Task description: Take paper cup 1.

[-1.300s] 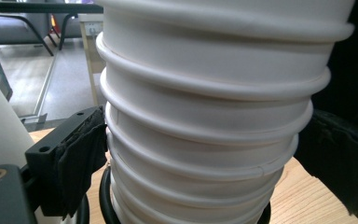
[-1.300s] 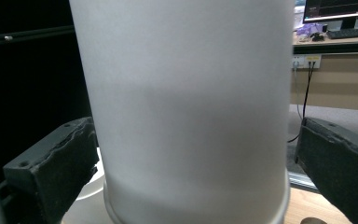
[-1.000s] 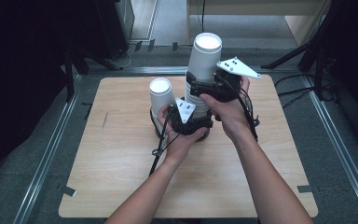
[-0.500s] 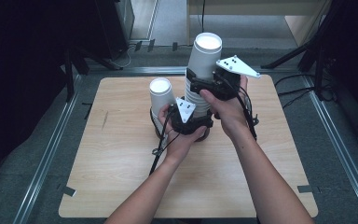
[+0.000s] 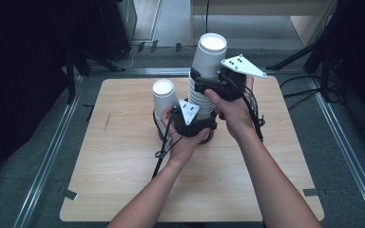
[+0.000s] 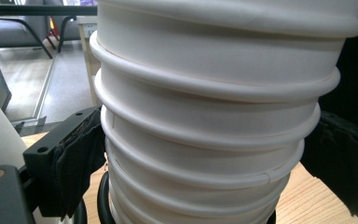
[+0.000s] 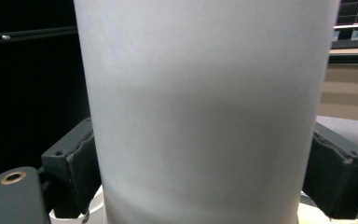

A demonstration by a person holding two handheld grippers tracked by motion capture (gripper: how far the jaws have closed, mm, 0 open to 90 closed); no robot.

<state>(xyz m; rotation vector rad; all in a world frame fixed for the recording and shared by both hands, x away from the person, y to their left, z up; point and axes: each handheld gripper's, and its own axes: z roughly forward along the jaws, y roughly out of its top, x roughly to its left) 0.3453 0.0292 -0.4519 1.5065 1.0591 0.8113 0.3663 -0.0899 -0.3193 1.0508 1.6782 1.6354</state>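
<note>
While the left claw [image 5: 196, 124] clamps the lower part of the cup stack [image 5: 200, 97] near the middle of the worktop [image 5: 123, 166], the right claw [image 5: 221, 85] has just been closing on the top cup [image 5: 209, 57], which stands up out of the stack, its wall between the jaws. From the left gripper view the nested rims of the stack [image 6: 205, 140] sit squeezed between both dark pads, so that grip looks firm, with the jaws spread wide around the broad stack. In the right gripper view the top cup's [image 7: 205, 112] plain wall runs between the two jaws, and both pads appear to meet it — though the contact edges are dim, so I would call it gripped rather than swear to it. One single cup [image 5: 164, 97] already stands mouth-up on the worktop just left of the stack, close beside the left hand [image 5: 183, 140]; it reads as one cup taken off and set aside. So the work of pulling cups apart looks to be at an early stage: one cup is free, the next is caught but not yet lifted clear, and several rims below it remain nested. What is left, by my judgement, is to draw the top cup straight up while the stack is held down, stand it on the worktop, and repeat for the rest.
</note>
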